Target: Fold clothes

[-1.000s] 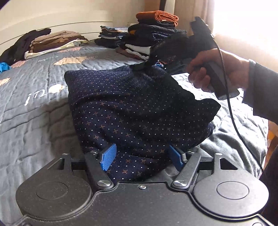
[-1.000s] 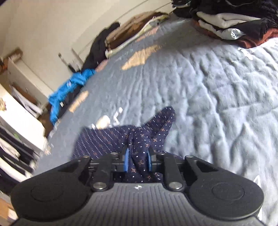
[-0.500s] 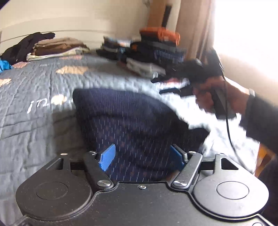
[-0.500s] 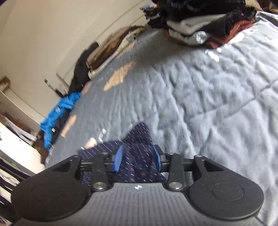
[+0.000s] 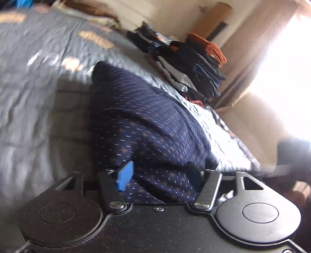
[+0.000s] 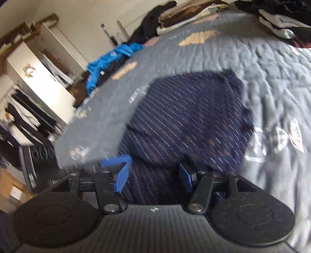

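Note:
A navy garment with small dots (image 5: pixel 147 124) lies in a folded heap on the grey quilt (image 5: pixel 38 109). My left gripper (image 5: pixel 158 175) is at its near edge and its jaws are closing. Cloth bulges up between them and hides the right pad, while the face of the left blue pad (image 5: pixel 125 178) stays bare. In the right wrist view the same garment (image 6: pixel 194 120) lies spread on the quilt (image 6: pixel 272 77). My right gripper (image 6: pixel 153 175) hangs just over its near edge with its jaws opening. Its pads are apart and do not press the cloth.
Stacks of folded clothes (image 5: pixel 194 66) topped by an orange piece (image 5: pixel 210 46) stand at the bed's far side near a bright window. A blue garment (image 6: pixel 108 60) and a brown pile (image 6: pixel 184 13) lie at the other end. A white cabinet (image 6: pixel 38 77) stands beside the bed.
The right gripper has let go of the garment's corner, opened and drawn away, and the cloth has dropped flat. The left view has rolled and its jaws have narrowed around the cloth.

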